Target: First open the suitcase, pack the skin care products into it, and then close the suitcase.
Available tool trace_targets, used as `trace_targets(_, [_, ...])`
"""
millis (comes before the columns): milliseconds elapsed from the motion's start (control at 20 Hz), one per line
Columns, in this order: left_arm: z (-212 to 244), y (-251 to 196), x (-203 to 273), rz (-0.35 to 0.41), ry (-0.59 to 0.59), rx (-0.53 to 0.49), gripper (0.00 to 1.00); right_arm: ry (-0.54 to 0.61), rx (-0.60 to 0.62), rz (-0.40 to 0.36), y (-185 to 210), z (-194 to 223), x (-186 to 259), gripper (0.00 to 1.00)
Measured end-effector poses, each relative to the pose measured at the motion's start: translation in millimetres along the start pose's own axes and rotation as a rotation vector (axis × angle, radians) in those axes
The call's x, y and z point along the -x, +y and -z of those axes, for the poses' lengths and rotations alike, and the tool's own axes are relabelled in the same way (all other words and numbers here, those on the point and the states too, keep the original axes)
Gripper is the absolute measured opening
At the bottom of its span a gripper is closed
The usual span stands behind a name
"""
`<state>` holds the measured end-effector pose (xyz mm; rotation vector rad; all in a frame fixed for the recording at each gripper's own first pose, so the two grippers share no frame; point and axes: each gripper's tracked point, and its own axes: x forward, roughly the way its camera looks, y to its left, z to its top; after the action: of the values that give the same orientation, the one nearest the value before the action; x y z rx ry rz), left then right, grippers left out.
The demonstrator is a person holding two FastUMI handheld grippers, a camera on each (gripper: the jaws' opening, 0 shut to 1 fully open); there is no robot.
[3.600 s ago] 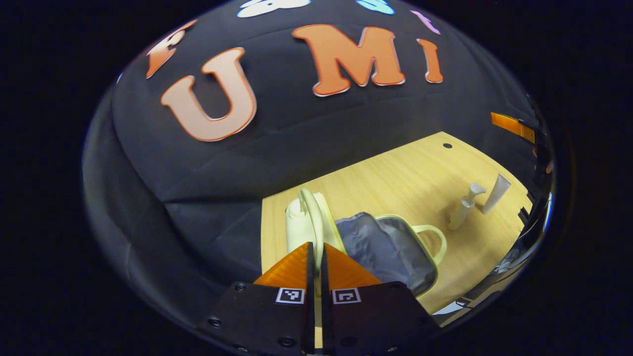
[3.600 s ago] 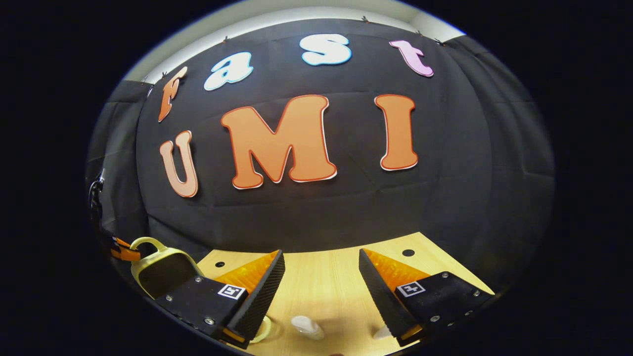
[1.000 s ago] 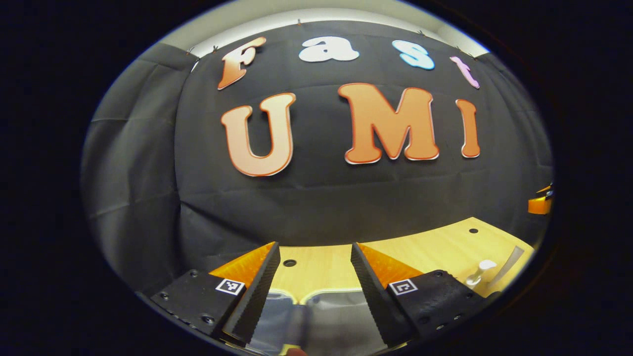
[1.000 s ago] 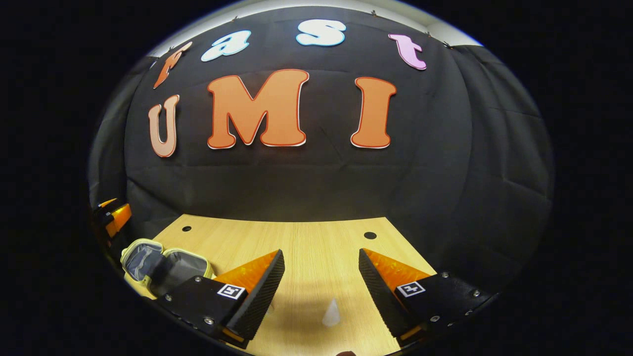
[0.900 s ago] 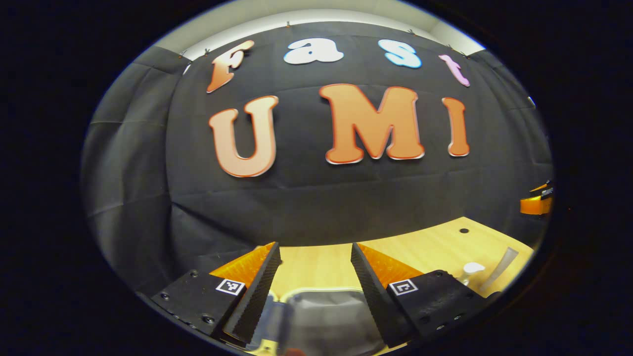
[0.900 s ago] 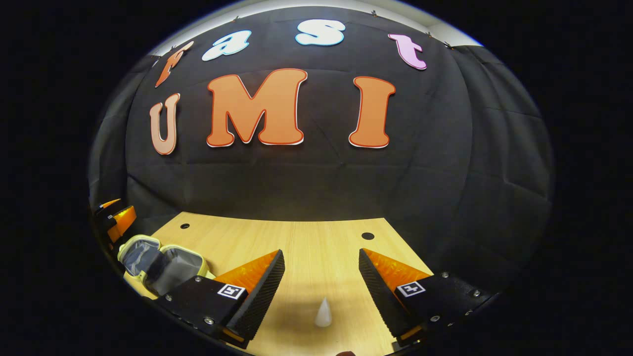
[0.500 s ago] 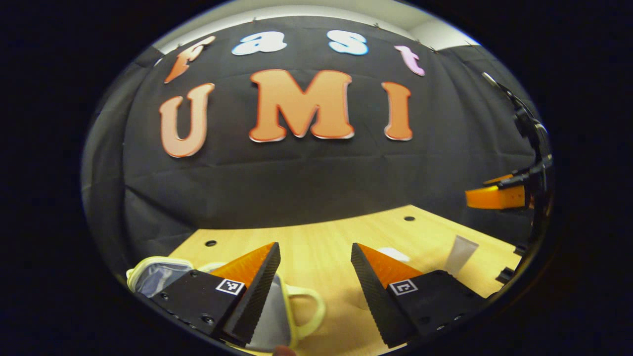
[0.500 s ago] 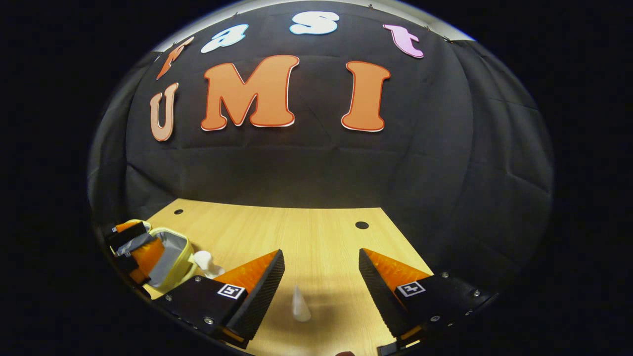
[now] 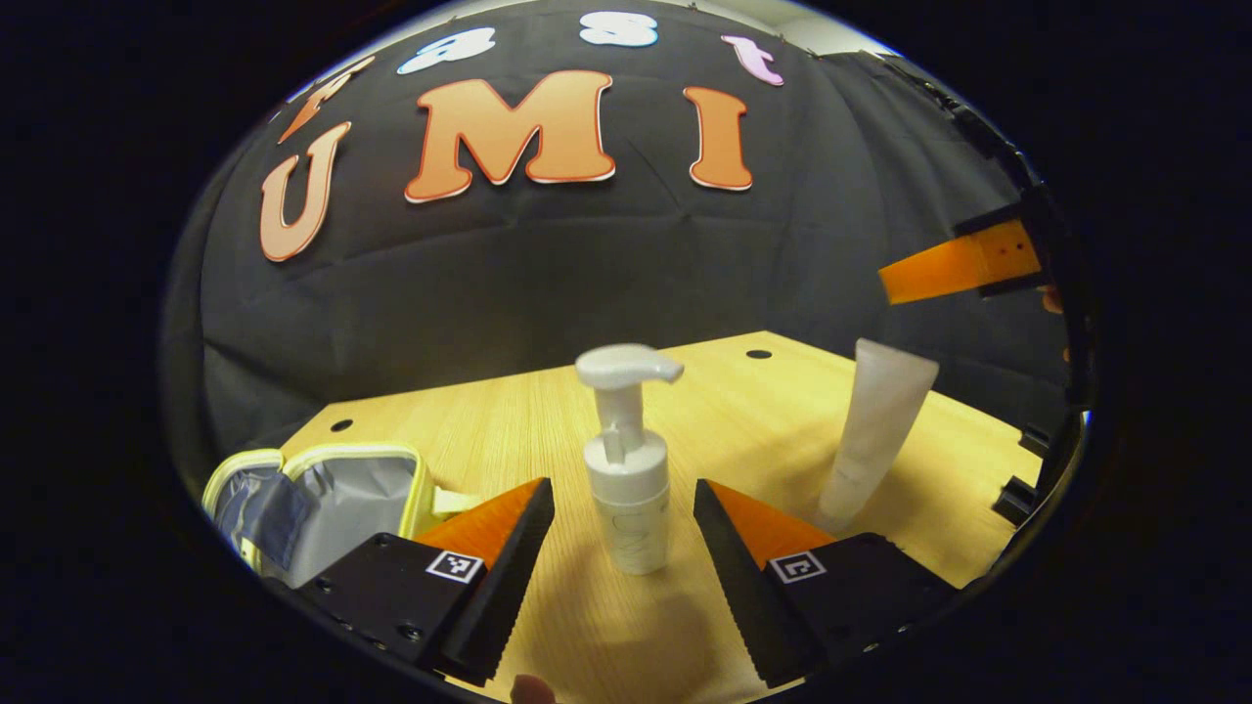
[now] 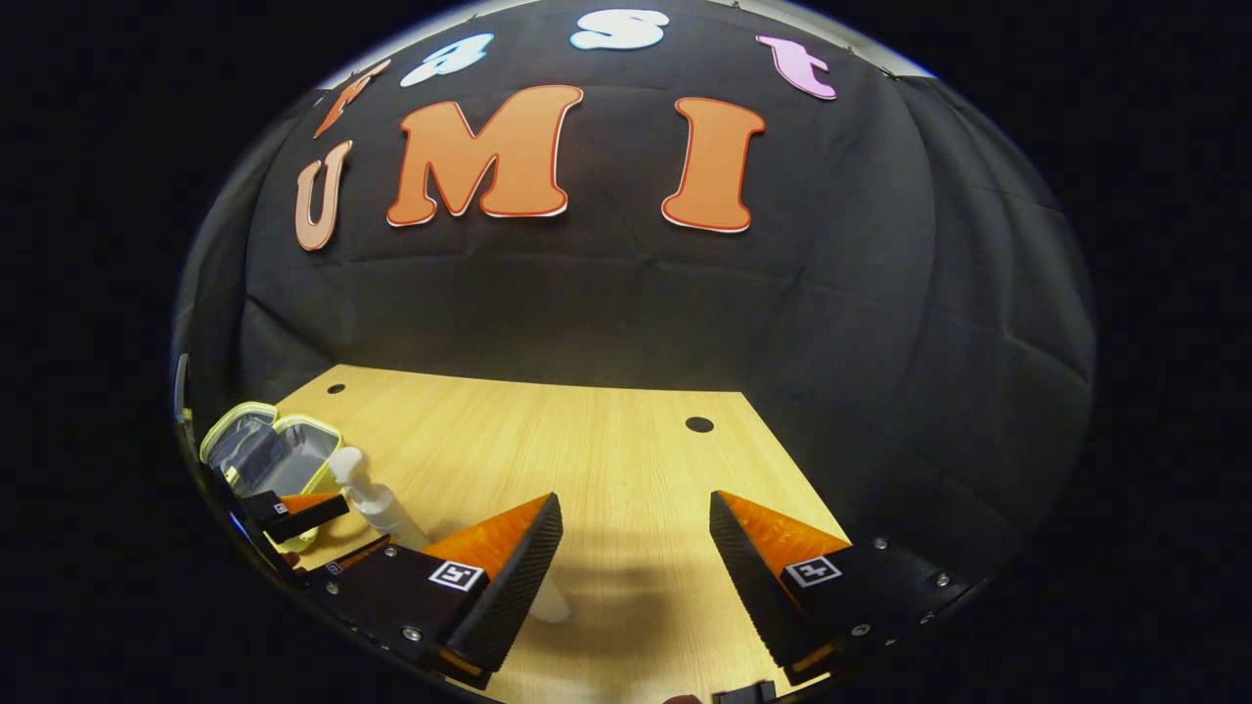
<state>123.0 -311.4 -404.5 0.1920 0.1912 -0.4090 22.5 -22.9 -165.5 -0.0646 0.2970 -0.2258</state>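
A white pump bottle [image 9: 626,479] stands upright on the wooden table [image 9: 489,420], between the fingers of my left gripper [image 9: 621,489]. That gripper is open, with a gap on each side of the bottle. To the right of the bottle a white tube [image 9: 875,425] stands on its cap. The pale yellow suitcase [image 9: 323,494] lies open at the left, showing its grey lining. My right gripper [image 10: 634,501] is open and holds nothing; the tube's base [image 10: 550,606] peeks out beside its left finger. Farther left in the right gripper view are the bottle [image 10: 370,499], the left gripper [image 10: 337,536] and the suitcase [image 10: 264,450].
One orange finger of the right gripper [image 9: 963,269] hangs above and to the right of the tube. The table [image 10: 587,450] has small round holes near its far edge [image 10: 699,424]. The black cloth wall stands right behind it.
My left gripper has let go of the suitcase lid, opened and swung right. The pump bottle now stands between its fingers. The suitcase lies open. The right gripper stayed open and shifted slightly.
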Motion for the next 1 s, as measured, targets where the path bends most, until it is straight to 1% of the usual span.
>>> trace_targets(100, [13,0,-15,-0.037,0.016,0.016,0.90,0.011,0.008,0.004,-2,7,-1,0.96])
trace_targets(200, [19,0,-29,-0.055,0.021,0.025,0.90,0.020,0.013,0.003,-4,13,-1,0.96])
trace_targets(350, [18,4,-43,-0.087,0.007,0.000,0.90,0.027,0.010,-0.005,-2,17,-1,0.96])
trace_targets(400, [17,0,-44,-0.072,0.006,-0.003,0.91,0.027,0.005,-0.011,0,17,-2,0.96])
trace_targets(450, [14,-2,-45,-0.082,-0.002,0.000,0.81,0.026,0.002,-0.014,2,16,-2,0.96])
trace_targets(500, [15,-4,-41,-0.077,0.016,-0.006,0.71,0.023,-0.002,-0.017,2,15,-1,0.96])
trace_targets(550, [15,-6,-47,-0.070,0.019,-0.016,0.61,0.019,-0.005,-0.018,2,13,0,0.96])
trace_targets(650, [13,-5,-40,-0.060,0.049,0.001,0.59,0.006,-0.020,-0.021,4,7,4,0.96])
trace_targets(850, [-26,6,-8,-0.036,0.041,0.070,0.60,0.002,-0.058,-0.037,12,1,12,0.96])
trace_targets(900, [-38,12,-2,-0.041,0.021,0.070,0.60,0.001,-0.065,-0.039,16,-1,15,0.96])
trace_targets(1000, [-47,27,11,-0.057,0.051,0.045,0.59,0.004,-0.082,-0.051,26,-2,20,0.96])
